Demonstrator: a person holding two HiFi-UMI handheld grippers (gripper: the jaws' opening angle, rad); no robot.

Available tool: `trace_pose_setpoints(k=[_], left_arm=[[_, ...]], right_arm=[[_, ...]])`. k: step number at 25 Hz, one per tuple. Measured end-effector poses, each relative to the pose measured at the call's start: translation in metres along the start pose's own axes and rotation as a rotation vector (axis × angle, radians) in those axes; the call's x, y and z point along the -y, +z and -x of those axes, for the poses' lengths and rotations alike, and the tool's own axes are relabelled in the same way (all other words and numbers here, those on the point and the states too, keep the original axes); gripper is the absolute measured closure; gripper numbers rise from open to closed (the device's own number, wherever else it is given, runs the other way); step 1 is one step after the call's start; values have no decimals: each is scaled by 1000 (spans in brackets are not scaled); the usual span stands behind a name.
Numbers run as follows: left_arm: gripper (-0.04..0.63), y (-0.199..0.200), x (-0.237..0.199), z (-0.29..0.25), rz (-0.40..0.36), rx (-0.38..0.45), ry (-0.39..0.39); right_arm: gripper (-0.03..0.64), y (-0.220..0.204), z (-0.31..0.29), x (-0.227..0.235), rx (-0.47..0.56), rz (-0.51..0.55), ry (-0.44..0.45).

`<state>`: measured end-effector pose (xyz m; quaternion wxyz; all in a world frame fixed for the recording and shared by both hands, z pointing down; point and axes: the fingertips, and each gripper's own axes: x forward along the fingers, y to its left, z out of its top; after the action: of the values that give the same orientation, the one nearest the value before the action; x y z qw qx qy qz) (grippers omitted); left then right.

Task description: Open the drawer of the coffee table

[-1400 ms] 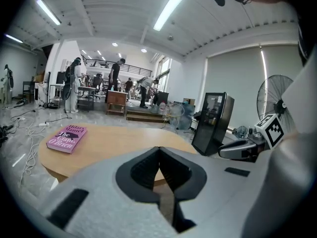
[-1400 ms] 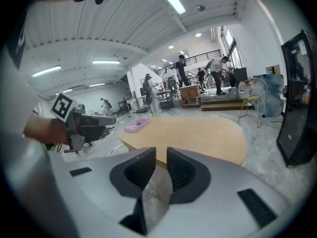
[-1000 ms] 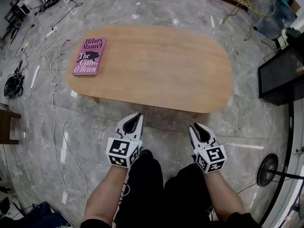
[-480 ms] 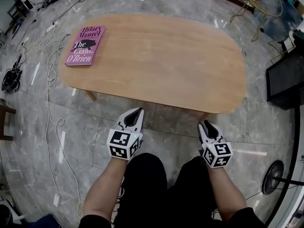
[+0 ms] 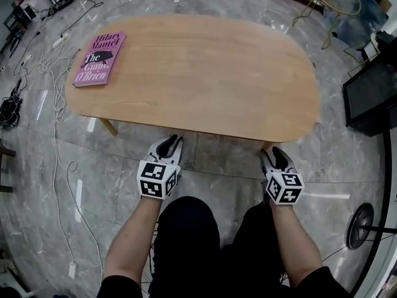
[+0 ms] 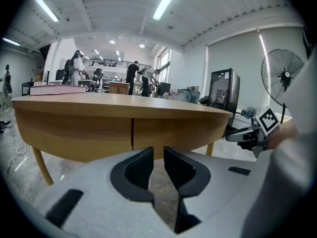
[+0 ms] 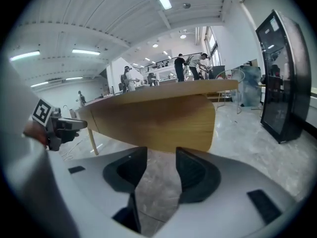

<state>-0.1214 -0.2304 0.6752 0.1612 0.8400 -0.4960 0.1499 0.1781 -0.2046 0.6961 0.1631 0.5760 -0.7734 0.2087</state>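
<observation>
The oval wooden coffee table (image 5: 205, 73) stands before me. Its front panel (image 6: 84, 132) is split by a thin vertical seam (image 6: 132, 133) between two drawer fronts, and no handle shows. My left gripper (image 5: 172, 141) hangs just short of the near rim, facing that seam. Its jaws have just been opening to a narrow gap with nothing in it. My right gripper (image 5: 273, 153) sits by the table's right front leg, its jaws also just opening, wider, and empty. In the left gripper view the left gripper (image 6: 158, 158) points at the panel; in the right gripper view the right gripper (image 7: 161, 163) faces the table's rounded end (image 7: 163, 122).
A pink book (image 5: 99, 58) lies on the table's far left corner. Cables (image 5: 59, 141) trail over the marble floor at left. A black cabinet (image 5: 369, 98) and a standing fan's base (image 5: 360, 227) are at right. People stand far behind the table.
Both grippers have sunk and moved closer to the table's near edge. Their jaws have parted, the right more than the left. The table fills more of the head view.
</observation>
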Motion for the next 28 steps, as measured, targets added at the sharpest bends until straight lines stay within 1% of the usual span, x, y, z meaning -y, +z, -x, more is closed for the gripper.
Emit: trace_pose_setpoints(k=[3,5,7,9,11,13,15,18,22,24,26,27,28], left_arm=[[497,-6,3,-9,-14,-10,-2],[477,-8,2,-14,-8,-8,-7],[454,-10,0,-19,0,-12,-3],[436,-15,-3,-22,-7,-25,1],[419,-20,-5,-26,-32,-36,-6],[400,-22,-7,-29,-42,-41,-20],[379,-21,-10,-31,-28,-36,-26],[365,-19,-14,-33,-7,-29,-18],[347,-18,-16,-37,-12,-43,-8],[347,-18,-15,-39,-27,-52,-12],[344,-18,-14,-41,-58,-58,-10],[361,-18,-14,-41,-78,-57,-8],[362,-19,-14,-41,-96,-55,-9]], right_arm=[[402,0,-6,18,20,-21,-30],[386,-2,-8,29,32,-42,-47],[359,-5,-10,41,32,-53,-67],[325,-8,-11,52,23,-61,-85],[289,-9,-14,58,22,-69,-85],[268,-7,-18,59,32,-65,-54],[268,-2,-23,57,43,-42,-21],[279,5,-27,56,58,-6,11],[297,10,-28,58,77,-5,41],[324,10,-25,59,84,-7,53],[343,9,-23,61,85,13,51],[347,9,-22,61,87,24,47],[351,9,-22,61,89,30,45]])
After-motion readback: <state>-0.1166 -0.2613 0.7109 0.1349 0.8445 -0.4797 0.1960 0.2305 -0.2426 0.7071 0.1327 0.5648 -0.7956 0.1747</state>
